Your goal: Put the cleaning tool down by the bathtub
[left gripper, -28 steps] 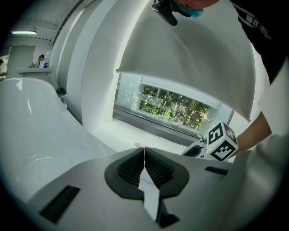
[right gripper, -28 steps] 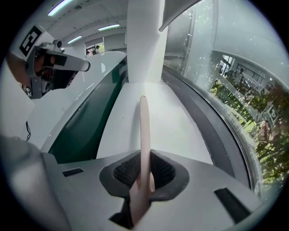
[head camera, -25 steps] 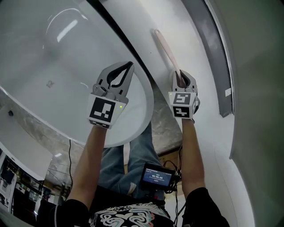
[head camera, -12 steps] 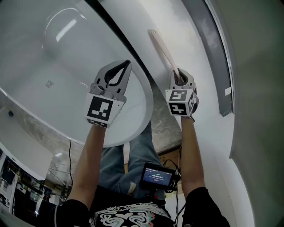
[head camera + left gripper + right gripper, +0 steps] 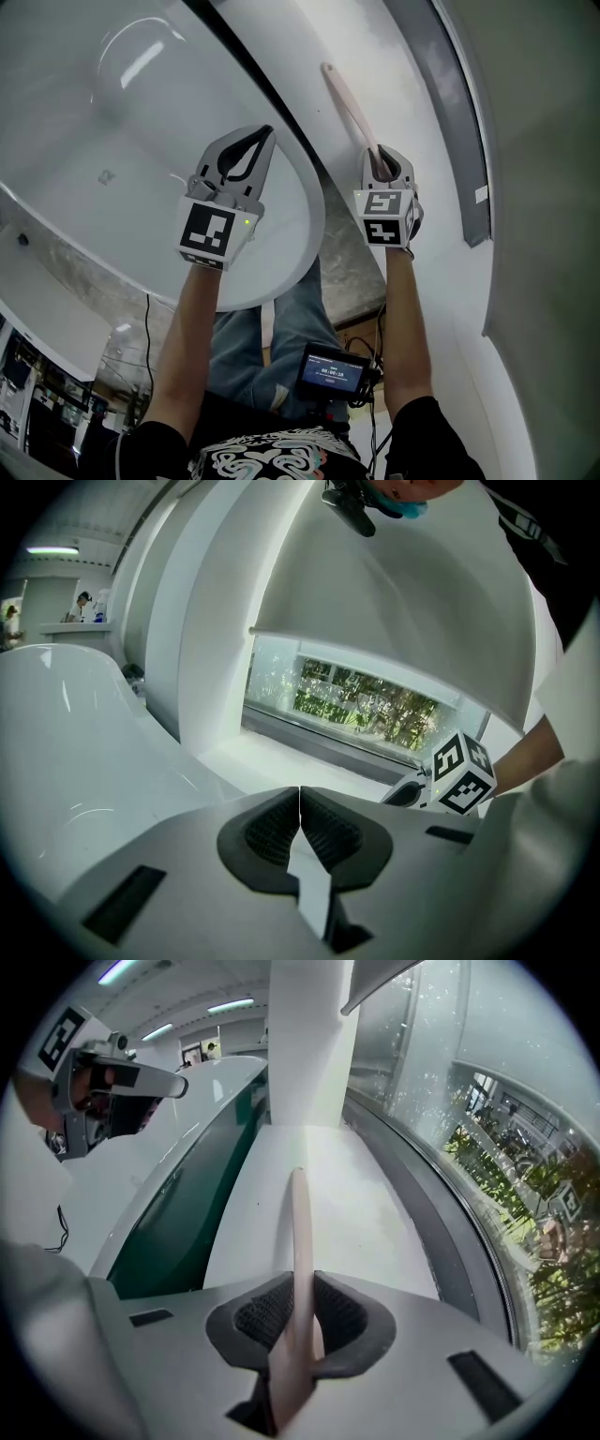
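Evidently the right gripper (image 5: 382, 161) was clamped on the near end of the cleaning tool (image 5: 345, 98), a slim pinkish stick, with the jaws pinched against its sides. The tool ran toward the upper centre of the head view, low over the white ledge (image 5: 408, 56) beside the bathtub (image 5: 112, 141). I judged this a hold for laying it flat; contact could not be told. The left gripper (image 5: 251, 152), its jaws together on nothing, hung at centre left, out of the way.

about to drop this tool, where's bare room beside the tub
The white ledge is bare on both sides of the cleaning tool held in the right gripper. It is bordered by the bathtub rim and the grey window strip. It's tight only at the far end, where a white pillar stands.
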The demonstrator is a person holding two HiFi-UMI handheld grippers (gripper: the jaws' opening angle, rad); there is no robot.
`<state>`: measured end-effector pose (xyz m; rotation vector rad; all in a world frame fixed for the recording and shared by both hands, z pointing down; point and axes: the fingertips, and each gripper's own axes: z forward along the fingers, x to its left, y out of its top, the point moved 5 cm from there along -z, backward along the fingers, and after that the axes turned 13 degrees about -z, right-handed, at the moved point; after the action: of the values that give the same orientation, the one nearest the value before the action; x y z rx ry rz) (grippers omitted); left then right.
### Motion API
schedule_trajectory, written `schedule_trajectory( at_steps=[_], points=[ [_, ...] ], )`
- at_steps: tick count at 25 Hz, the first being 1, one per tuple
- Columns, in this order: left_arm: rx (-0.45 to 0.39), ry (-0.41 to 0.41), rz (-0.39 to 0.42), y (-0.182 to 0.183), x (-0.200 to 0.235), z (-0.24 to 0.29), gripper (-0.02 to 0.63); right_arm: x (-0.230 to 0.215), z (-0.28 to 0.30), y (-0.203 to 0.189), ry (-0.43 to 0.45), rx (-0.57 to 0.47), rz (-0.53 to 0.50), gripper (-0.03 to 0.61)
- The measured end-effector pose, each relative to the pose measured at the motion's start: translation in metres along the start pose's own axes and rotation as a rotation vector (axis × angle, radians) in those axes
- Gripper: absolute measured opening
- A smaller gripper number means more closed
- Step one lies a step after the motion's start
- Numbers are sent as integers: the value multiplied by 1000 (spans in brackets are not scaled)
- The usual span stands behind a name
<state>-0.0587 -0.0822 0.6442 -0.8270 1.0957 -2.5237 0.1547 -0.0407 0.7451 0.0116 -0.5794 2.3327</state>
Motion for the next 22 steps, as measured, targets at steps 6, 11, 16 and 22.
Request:
schedule_trajectory(
  at_steps=[6,11,16,22],
  points=[
    [-13,8,-10,3,3,-3,17,4,-3,1,17,4,36,77],
    [-12,6,-16,5,6,-4,17,2,-10,8,12,5,74,78],
    [-13,7,-15,7,8,-1,17,2,-11,9,5,5,26,78],
    [-15,5,-3,13,6,1,18,3,-18,9,-6,-4,8,78]
  ],
)
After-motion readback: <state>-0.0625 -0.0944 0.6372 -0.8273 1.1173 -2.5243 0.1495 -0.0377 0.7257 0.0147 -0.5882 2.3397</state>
